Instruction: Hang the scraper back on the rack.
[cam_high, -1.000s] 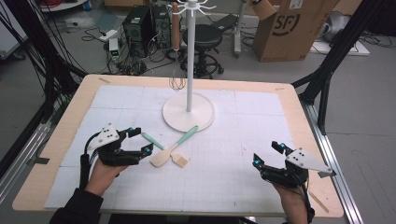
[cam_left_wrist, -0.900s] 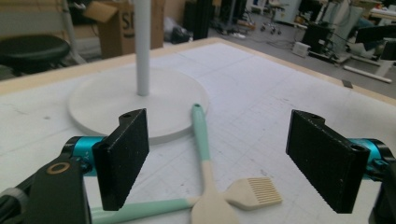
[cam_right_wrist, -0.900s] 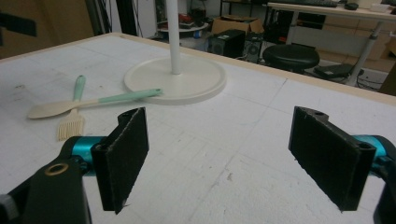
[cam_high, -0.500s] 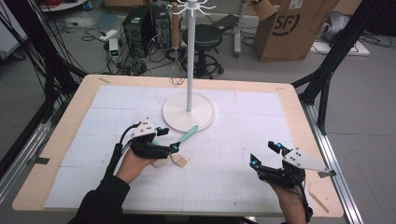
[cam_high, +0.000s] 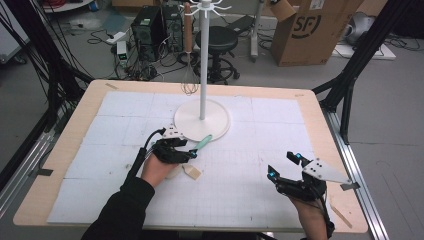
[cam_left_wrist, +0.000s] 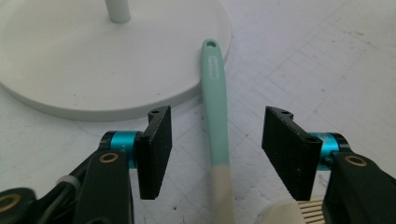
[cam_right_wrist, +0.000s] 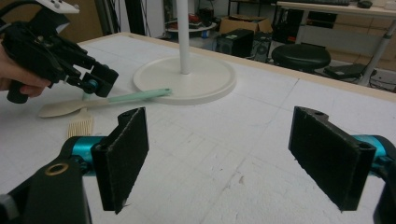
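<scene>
A spatula with a teal handle (cam_left_wrist: 215, 88) and a beige head lies on the white mat, its handle tip resting against the round base (cam_left_wrist: 93, 56) of a white stand. My left gripper (cam_left_wrist: 217, 149) is low over it, one jaw on each side of the handle. The jaws have just been closing, but a gap still shows on both sides and the pads do not touch it. From above, the left gripper (cam_high: 187, 152) covers the spatula's (cam_high: 202, 144) middle. My right gripper (cam_high: 282, 165) rests open and empty at the near right, and its own view shows its jaws (cam_right_wrist: 233, 158) wide apart.
A beige brush (cam_high: 192, 172) lies just near of the left hand. The stand's pole (cam_high: 202, 65) rises from the base (cam_high: 220, 122), with a whisk (cam_high: 190, 85) hanging on its left. The table's wooden rim (cam_high: 320, 115) borders the mat.
My left hand has moved right and slightly down, from the mat's left part onto the spatula handle, and its jaws have narrowed. The right gripper has stayed put.
</scene>
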